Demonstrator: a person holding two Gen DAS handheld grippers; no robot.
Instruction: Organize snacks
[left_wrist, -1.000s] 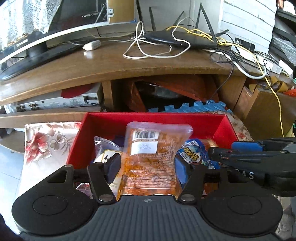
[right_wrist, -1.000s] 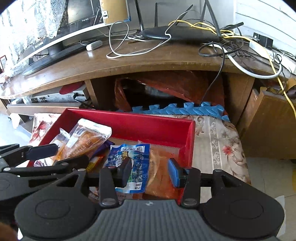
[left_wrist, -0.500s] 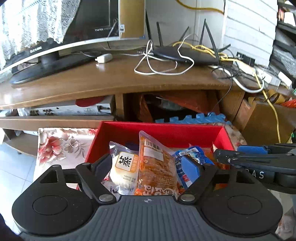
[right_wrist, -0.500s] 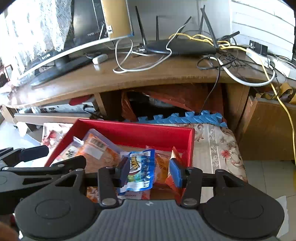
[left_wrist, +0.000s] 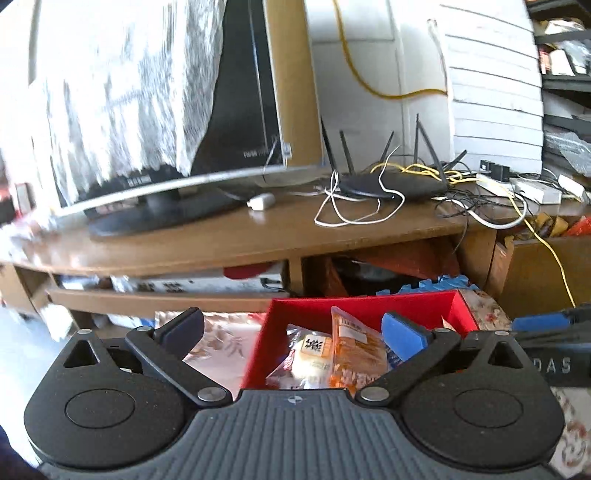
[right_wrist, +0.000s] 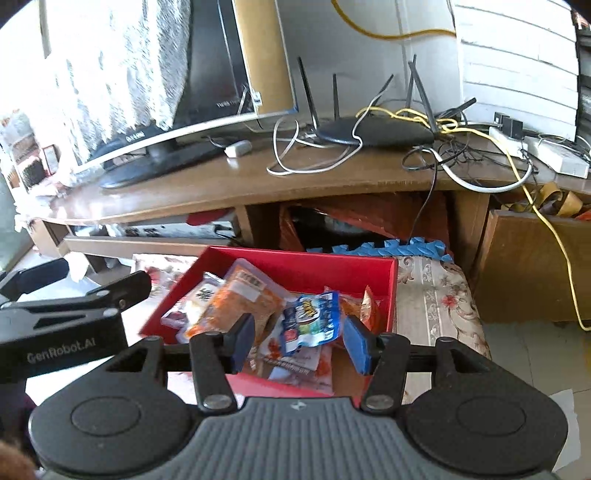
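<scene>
A red box (right_wrist: 303, 264) (left_wrist: 369, 302) stands on a floral cloth and holds several snack packets. An orange packet (right_wrist: 236, 299) (left_wrist: 356, 350) leans in it beside a white bun packet (left_wrist: 308, 354) and a blue packet (right_wrist: 314, 319). My left gripper (left_wrist: 293, 330) is open wide and empty, raised above and before the box's left part. My right gripper (right_wrist: 301, 339) is open and empty, above the box's near side, with the blue packet seen between its fingers. The left gripper also shows in the right wrist view (right_wrist: 74, 295).
A wooden TV stand (right_wrist: 258, 177) behind the box carries a television (left_wrist: 166, 110), a router (right_wrist: 373, 131) and tangled cables. A blue foam mat (right_wrist: 388, 245) and a wooden cabinet (right_wrist: 528, 266) lie behind and right. The floral cloth (right_wrist: 439, 295) extends right of the box.
Both grippers have risen and pulled back from the box. The left gripper has opened wide and let go of the orange packet, which now lies in the box.
</scene>
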